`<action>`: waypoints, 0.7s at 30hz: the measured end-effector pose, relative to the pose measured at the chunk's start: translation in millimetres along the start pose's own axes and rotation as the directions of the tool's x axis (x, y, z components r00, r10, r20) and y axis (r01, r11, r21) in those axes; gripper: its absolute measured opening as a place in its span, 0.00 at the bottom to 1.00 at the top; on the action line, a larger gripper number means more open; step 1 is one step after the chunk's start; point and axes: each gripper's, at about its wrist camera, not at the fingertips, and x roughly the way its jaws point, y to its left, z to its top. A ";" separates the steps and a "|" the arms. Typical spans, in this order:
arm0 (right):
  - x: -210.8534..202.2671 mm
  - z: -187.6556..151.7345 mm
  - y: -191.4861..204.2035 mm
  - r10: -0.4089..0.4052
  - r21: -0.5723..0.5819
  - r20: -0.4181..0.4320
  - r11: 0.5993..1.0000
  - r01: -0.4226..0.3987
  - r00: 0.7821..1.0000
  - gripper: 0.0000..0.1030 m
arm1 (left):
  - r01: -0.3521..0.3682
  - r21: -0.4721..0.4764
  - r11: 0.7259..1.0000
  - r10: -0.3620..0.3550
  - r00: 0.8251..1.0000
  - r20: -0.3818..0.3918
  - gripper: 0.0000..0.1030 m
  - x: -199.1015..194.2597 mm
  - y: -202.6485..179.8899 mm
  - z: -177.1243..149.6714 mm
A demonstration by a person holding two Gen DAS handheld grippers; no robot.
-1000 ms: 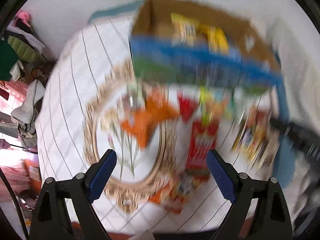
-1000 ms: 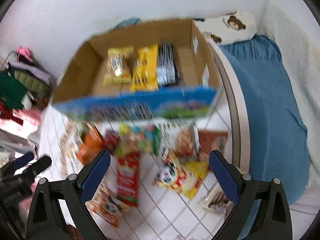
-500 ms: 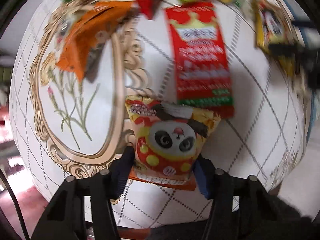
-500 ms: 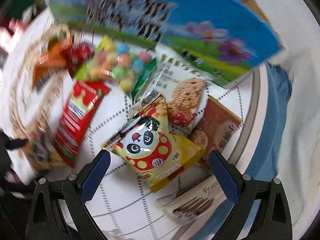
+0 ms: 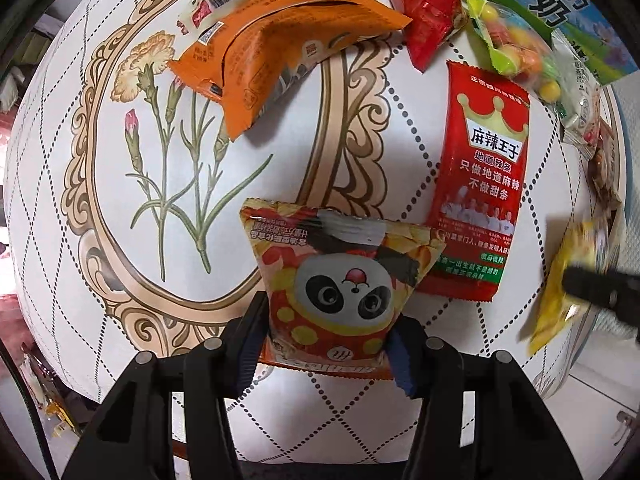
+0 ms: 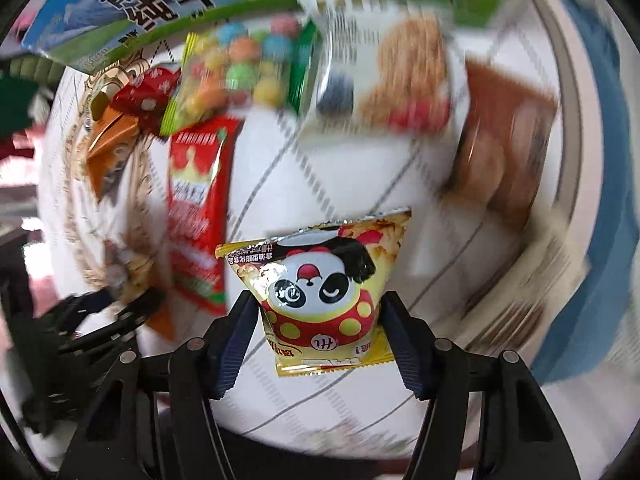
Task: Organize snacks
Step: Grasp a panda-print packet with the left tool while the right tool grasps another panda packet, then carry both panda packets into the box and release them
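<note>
My left gripper [image 5: 326,344] is shut on a red panda snack bag [image 5: 340,284], gripped at its lower end just above the round table [image 5: 100,240]. My right gripper [image 6: 316,332] is shut on a yellow panda snack bag [image 6: 320,284], held above the table. The yellow bag and right gripper also show blurred at the right edge of the left wrist view [image 5: 560,292]. The left gripper [image 6: 80,320] shows blurred at the lower left of the right wrist view.
On the table lie an orange packet [image 5: 272,56], a small red packet [image 5: 428,20], a candy bag [image 5: 508,44], a long red spicy-strip packet [image 5: 480,200], a cookie pack [image 6: 384,80] and a brown packet [image 6: 500,152]. The blue-green cardboard box [image 6: 160,0] stands behind them.
Both grippers dropped toward the table. The left closed on the red panda bag; the right, open half a second ago, closed on the yellow panda bag and lifted it.
</note>
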 end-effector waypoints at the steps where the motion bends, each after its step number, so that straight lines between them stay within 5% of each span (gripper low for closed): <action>1: 2.4 -3.4 -2.0 0.013 0.014 -0.005 1.000 -0.013 1.000 0.64 | 0.002 -0.002 1.000 -0.002 1.000 0.001 0.50 1.9 0.0 -0.1; 9: 8.5 -15.5 10.2 -0.042 -0.005 0.089 0.999 0.042 0.995 0.73 | 0.001 -0.005 1.000 -0.001 1.000 -0.002 0.52 16.4 11.8 -8.2; 16: 6.8 -18.3 34.0 -0.165 -0.103 0.172 0.977 0.185 0.971 0.76 | -0.002 0.002 1.000 0.002 1.000 -0.012 0.52 22.5 8.9 -7.7; 21: 26.9 -16.9 41.3 -0.137 -0.049 0.149 0.988 0.146 0.979 0.70 | -0.009 0.010 1.000 0.009 1.000 -0.017 0.52 25.9 2.9 -4.7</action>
